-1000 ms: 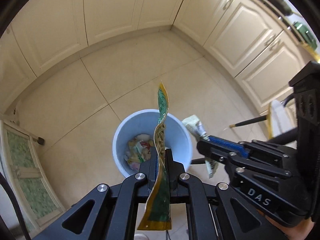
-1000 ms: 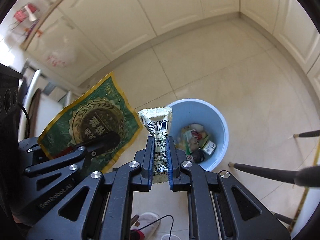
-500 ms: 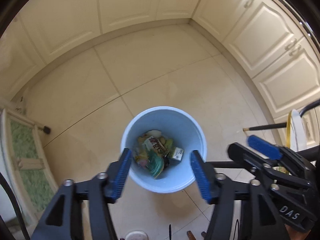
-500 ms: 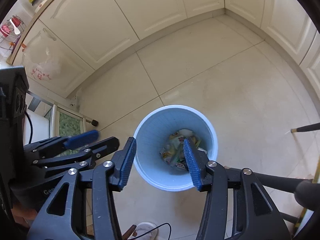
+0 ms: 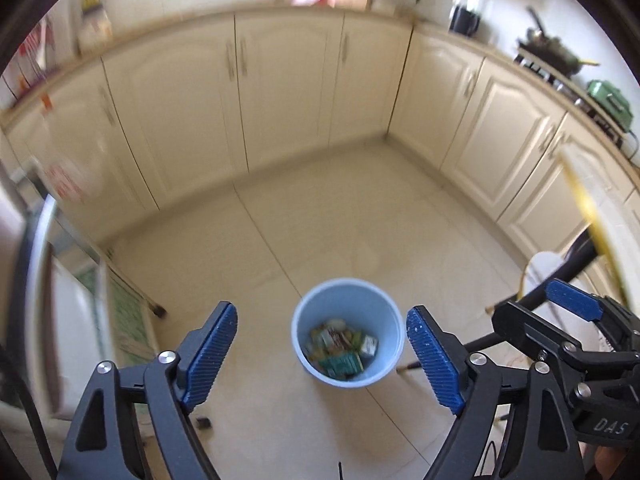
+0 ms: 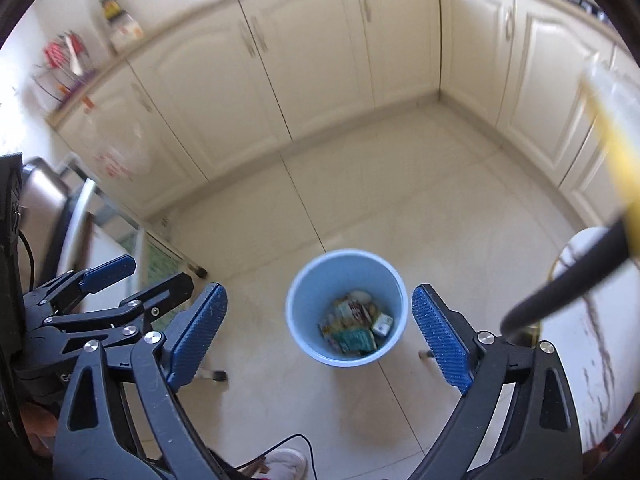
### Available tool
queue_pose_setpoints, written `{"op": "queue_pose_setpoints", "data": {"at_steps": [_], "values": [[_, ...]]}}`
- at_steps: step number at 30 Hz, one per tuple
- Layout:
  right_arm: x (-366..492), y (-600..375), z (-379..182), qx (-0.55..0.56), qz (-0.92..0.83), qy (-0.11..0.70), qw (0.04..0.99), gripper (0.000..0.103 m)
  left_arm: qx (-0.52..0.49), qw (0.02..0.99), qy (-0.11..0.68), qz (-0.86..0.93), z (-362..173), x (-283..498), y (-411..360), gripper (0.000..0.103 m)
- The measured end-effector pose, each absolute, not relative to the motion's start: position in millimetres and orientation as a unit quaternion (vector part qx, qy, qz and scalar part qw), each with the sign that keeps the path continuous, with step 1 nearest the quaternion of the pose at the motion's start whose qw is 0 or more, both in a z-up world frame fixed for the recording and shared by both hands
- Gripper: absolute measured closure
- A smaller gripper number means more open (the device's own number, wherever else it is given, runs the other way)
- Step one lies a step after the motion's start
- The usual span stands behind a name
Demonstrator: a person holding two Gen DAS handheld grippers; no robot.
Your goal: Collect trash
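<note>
Trash (image 5: pixel 338 350) lies heaped in the blue bin (image 5: pixel 304 320) on the tiled floor (image 5: pixel 328 208), cream cabinets (image 5: pixel 280 80) along two sides and a black chair leg (image 6: pixel 560 292) slanting in on my right. Nothing blocks the bin's mouth. A second ago I held a green packet and a striped sachet; both are gone from my claws, and a green packet now tops the pile. My left gripper (image 5: pixel 322 356) and right gripper (image 6: pixel 320 332) are both opening wide, nothing between the blue pads (image 6: pixel 438 340), each framing the bin.
</note>
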State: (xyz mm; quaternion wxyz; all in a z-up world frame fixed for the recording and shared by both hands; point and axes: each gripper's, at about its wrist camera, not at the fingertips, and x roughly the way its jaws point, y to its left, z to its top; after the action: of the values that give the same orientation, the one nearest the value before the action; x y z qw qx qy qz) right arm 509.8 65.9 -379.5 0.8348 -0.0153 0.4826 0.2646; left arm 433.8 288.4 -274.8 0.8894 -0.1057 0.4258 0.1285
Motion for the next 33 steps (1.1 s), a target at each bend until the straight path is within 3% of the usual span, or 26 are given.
{"op": "queue_pose_setpoints", "data": {"at_steps": [4, 15, 24, 33], "values": [[468, 43, -315, -0.011, 0.262, 0.433, 0.862, 0.002, -0.093, 0.917, 0.369, 0.122, -224, 388, 255, 0.007], [335, -42, -150, -0.012, 0.208, 0.289, 0.934, 0.000, -0.040, 0.972, 0.210, 0.098, -135, 241, 105, 0.001], [235, -93, -50, -0.008, 0.172, 0.200, 0.965, 0.000, -0.024, 0.987, 0.132, 0.085, -118, 86, 24, 0.001], [155, -104, 20, -0.038, 0.131, 0.097, 0.986, 0.000, -0.030, 0.997, 0.044, 0.062, -120, -47, 41, 0.001]]}}
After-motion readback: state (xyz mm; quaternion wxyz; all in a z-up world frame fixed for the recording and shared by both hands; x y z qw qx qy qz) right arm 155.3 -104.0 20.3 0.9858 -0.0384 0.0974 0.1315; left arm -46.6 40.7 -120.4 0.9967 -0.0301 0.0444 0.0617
